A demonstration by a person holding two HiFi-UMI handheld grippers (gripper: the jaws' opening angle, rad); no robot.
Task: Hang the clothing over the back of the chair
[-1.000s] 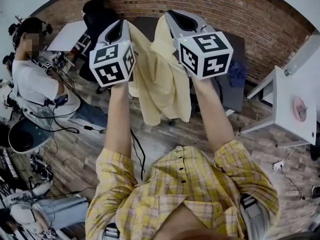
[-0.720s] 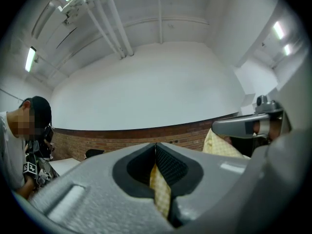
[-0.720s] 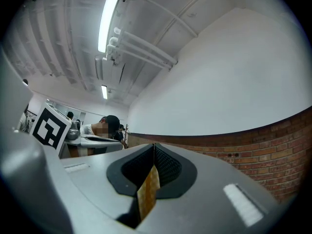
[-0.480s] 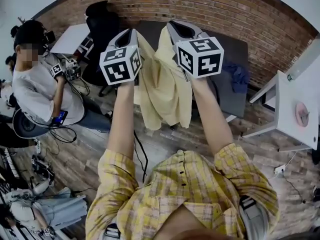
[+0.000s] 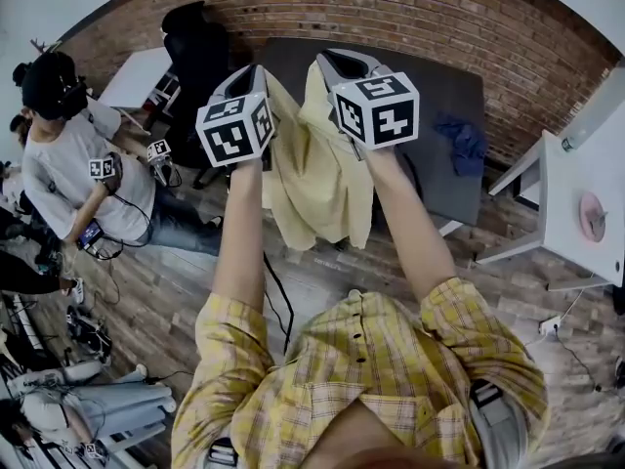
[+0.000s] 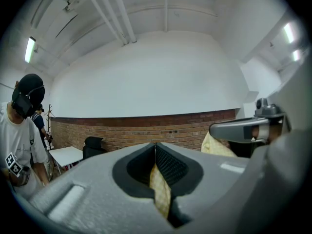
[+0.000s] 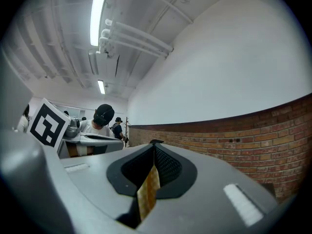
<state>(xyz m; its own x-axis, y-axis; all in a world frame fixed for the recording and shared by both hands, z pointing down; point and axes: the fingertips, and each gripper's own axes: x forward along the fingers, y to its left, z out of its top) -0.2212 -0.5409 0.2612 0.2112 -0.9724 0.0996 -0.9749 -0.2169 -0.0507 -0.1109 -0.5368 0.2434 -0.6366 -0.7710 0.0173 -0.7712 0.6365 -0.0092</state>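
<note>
The shirt (image 5: 317, 169) hangs between the left gripper (image 5: 256, 70) and the right gripper (image 5: 324, 63), pinched in both. A chair (image 5: 198, 49) stands behind the shirt at its left, a table (image 5: 578, 179) well to its right.

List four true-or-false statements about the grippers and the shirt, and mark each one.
1. The left gripper is shut on the yellow shirt. True.
2. The right gripper is open and empty. False: it is shut on the same shirt.
3. The shirt is draped over a chair back. False: it hangs from both grippers, apart from the black chair.
4. A blue cloth lies on the dark grey surface by the brick wall. True.
</note>
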